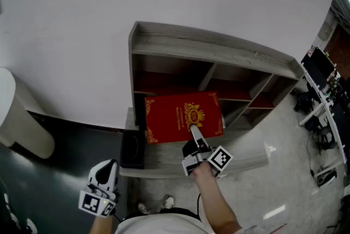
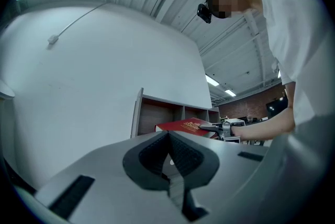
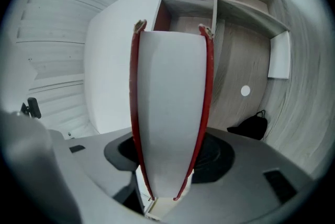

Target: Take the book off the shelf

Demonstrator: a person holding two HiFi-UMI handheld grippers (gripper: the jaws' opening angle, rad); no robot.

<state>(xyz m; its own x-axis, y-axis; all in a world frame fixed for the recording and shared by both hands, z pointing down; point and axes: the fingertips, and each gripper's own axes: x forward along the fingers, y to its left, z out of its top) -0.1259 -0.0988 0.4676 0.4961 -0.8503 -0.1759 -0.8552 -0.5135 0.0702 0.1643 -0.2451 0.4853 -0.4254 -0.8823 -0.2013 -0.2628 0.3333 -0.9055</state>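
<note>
**Book clamped in the right gripper, in front of the shelf**

Ahead of both grippers I see a white wall (image 1: 71, 36), with the shelf (image 1: 219, 47) standing against it. The shelf is grey wood with reddish backs to its compartments, and it has a low ledge on the side nearest my grippers.

The book (image 1: 175, 115) has a red cover with a gold crest. It lies nearly flat with the cover up, stretching away from the right gripper (image 1: 193, 130) toward the shelf's lower left compartment. I cannot tell whether its far edge is inside that compartment or just clear of it. In the right gripper view the near edge sits between the jaws. The white page block runs straight out from them, with a red cover on either side. The jaws are clenched on that edge, one on each cover.

A black bag (image 1: 131, 148) sits on the ledge, left of the right gripper and just beside the book's near left corner.

The left gripper (image 1: 108, 164) hangs low and to the left, well apart from the book and short of the ledge. Its jaws are pressed together with nothing between them. From its view the book shows off to the right, held about level.
</note>
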